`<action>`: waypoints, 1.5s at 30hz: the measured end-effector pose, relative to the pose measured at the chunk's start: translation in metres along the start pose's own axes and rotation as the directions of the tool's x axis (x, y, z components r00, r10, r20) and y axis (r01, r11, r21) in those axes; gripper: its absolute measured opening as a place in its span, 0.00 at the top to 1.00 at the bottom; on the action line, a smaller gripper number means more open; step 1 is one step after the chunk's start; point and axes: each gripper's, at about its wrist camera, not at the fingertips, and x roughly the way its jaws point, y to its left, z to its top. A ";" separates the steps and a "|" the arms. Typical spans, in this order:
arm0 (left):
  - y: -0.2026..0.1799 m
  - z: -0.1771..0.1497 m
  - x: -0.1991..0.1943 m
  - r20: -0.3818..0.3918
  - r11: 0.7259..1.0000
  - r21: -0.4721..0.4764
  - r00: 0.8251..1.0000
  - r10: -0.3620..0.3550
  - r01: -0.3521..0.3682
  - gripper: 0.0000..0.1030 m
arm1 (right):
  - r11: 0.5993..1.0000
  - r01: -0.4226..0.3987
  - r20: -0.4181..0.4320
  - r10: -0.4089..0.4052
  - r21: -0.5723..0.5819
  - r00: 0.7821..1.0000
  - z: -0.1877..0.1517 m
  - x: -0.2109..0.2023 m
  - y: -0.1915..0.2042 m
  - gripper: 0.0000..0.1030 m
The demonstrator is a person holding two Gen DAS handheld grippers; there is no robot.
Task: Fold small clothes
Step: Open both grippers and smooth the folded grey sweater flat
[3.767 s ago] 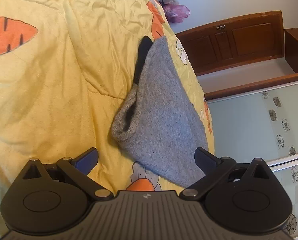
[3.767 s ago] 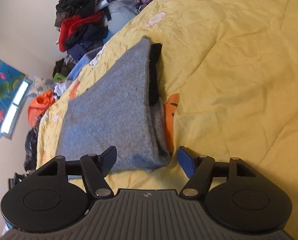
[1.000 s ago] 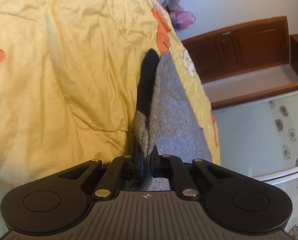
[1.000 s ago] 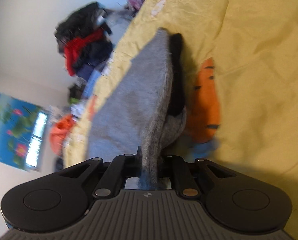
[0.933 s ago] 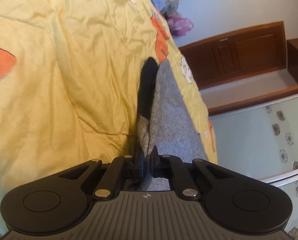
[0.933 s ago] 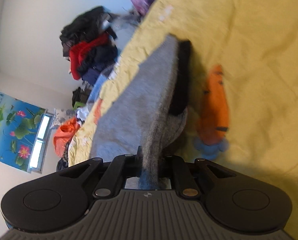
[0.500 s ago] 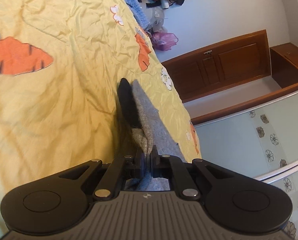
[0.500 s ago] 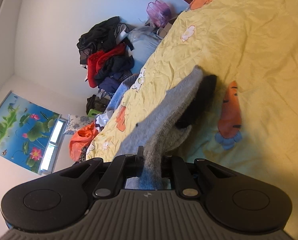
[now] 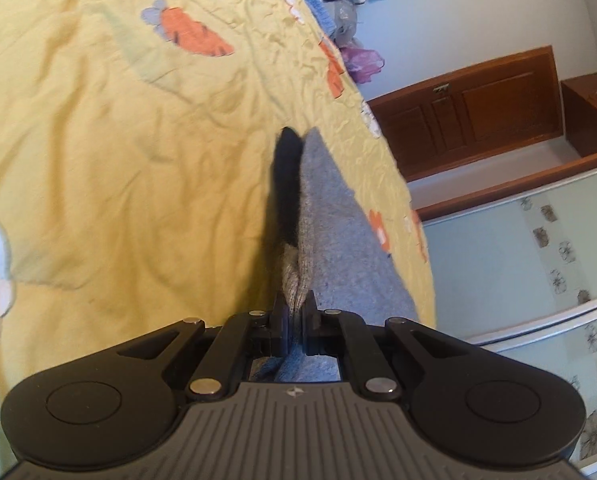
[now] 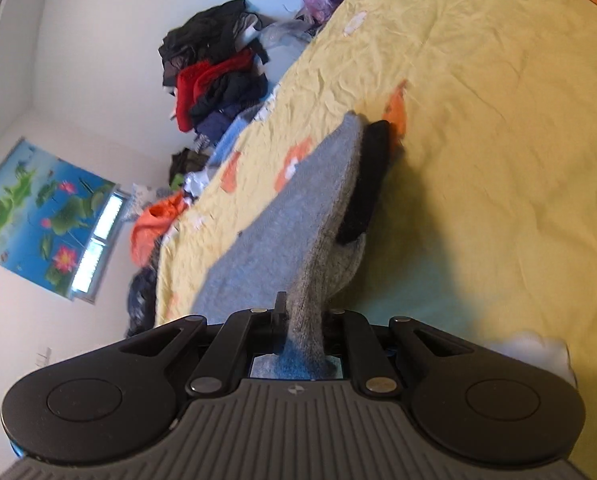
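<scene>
From the left wrist, the left claw [image 9: 294,312] is clamped nearly shut on a bunched edge of the grey knit garment [image 9: 338,236], which trails across the yellow bedspread [image 9: 98,160] toward a wooden door [image 9: 478,116]. From the right wrist, the right claw [image 10: 302,316] pinches a thicker fold of the same garment [image 10: 282,220]; only here appear a clothes pile [image 10: 218,68] and lotus poster [image 10: 46,216]. Seconds earlier both claws gaped above the flat-lying knit.

Garment [image 9: 338,216] on bedspread [image 9: 118,160], clothes pile [image 10: 214,68] behind bed.
</scene>
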 end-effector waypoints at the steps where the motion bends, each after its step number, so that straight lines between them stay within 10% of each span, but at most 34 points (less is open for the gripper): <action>1: 0.005 0.000 0.002 -0.016 1.000 -0.002 1.000 0.020 -0.020 0.94 | 0.997 0.065 0.000 -0.065 -0.043 0.998 -0.004 0.003 0.002 0.85; 5: 0.023 -0.003 -0.019 -0.012 0.991 -0.005 0.991 0.135 -0.136 0.90 | 0.989 0.143 -0.024 -0.144 -0.036 0.989 -0.013 -0.006 -0.008 0.31; 7: 0.022 -0.008 -0.051 0.013 0.978 0.035 0.979 0.205 -0.206 0.87 | 0.975 0.171 0.001 -0.172 -0.140 0.985 -0.023 -0.029 0.003 0.26; 9: 0.005 -0.009 -0.080 0.065 0.972 0.090 0.975 0.212 -0.218 0.59 | 0.930 0.236 0.078 -0.223 -0.281 0.972 -0.029 -0.049 0.023 0.28; 11: -0.024 -0.003 -0.088 0.105 0.978 0.126 0.982 0.155 -0.168 0.08 | 0.837 0.294 0.176 -0.238 -0.462 0.955 -0.032 -0.048 0.057 0.22; 14: -0.082 0.006 -0.054 0.160 0.956 0.264 0.983 0.087 -0.127 0.00 | 0.639 0.393 0.282 -0.273 -0.662 0.920 -0.032 -0.002 0.104 0.09; 16: -0.115 0.008 -0.008 0.172 0.925 0.346 0.980 0.101 -0.156 0.00 | 0.577 0.425 0.299 -0.304 -0.697 0.905 -0.022 0.041 0.123 0.10; 20: -0.145 0.001 0.095 0.221 0.863 0.436 0.960 0.174 -0.257 0.00 | 0.648 0.394 0.241 -0.316 -0.652 0.918 0.013 0.109 0.126 0.16; 28: -0.116 0.003 0.177 0.405 0.674 0.516 0.844 0.351 -0.528 0.01 | 0.555 0.528 0.280 -0.472 -0.642 0.836 0.028 0.175 0.089 0.06; 36: -0.130 -0.009 0.154 0.402 0.685 0.522 0.855 0.327 -0.508 0.00 | 0.601 0.562 0.318 -0.470 -0.568 0.823 0.017 0.160 0.089 0.01; 45: -0.116 -0.057 0.136 0.424 0.622 0.553 0.829 0.364 -0.555 0.00 | 0.632 0.544 0.298 -0.460 -0.552 0.837 -0.013 0.144 0.084 0.00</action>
